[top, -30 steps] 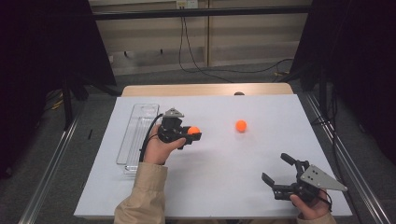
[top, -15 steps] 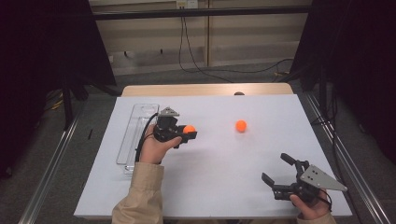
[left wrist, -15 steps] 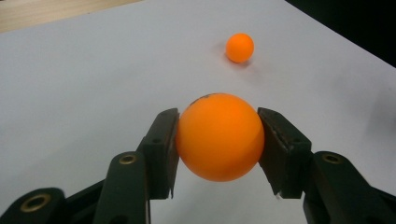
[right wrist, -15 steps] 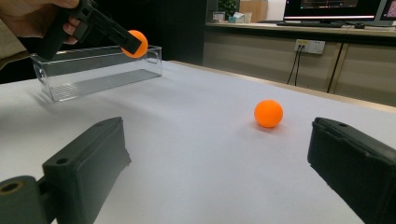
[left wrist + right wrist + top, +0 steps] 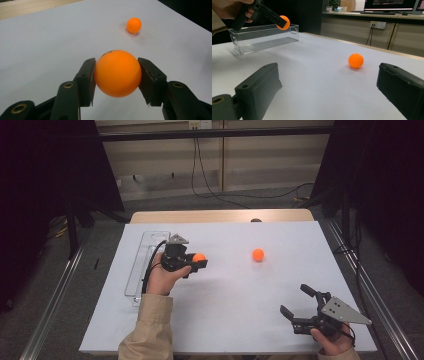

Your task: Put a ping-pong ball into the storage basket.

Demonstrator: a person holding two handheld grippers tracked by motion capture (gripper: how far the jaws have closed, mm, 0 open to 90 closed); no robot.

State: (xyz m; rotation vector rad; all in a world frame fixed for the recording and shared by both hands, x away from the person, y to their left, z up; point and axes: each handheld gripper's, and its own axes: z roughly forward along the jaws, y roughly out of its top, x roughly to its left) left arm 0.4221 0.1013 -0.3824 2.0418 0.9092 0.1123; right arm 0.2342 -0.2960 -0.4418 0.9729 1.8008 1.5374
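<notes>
Left gripper (image 5: 194,262): pads pinch the held ball (image 5: 117,73) at its widest part, lifted off the table (image 5: 225,320), just beside the clear tray (image 5: 145,245).
Right gripper (image 5: 300,307): jaws spread, nothing between them, near the front edge.
Second ball (image 5: 258,254): loose on the table, well apart.
Risk, slip: smooth round ball may squirt out if the pinch eases.
Risk, drop: released short of the tray, it rolls off.
</notes>
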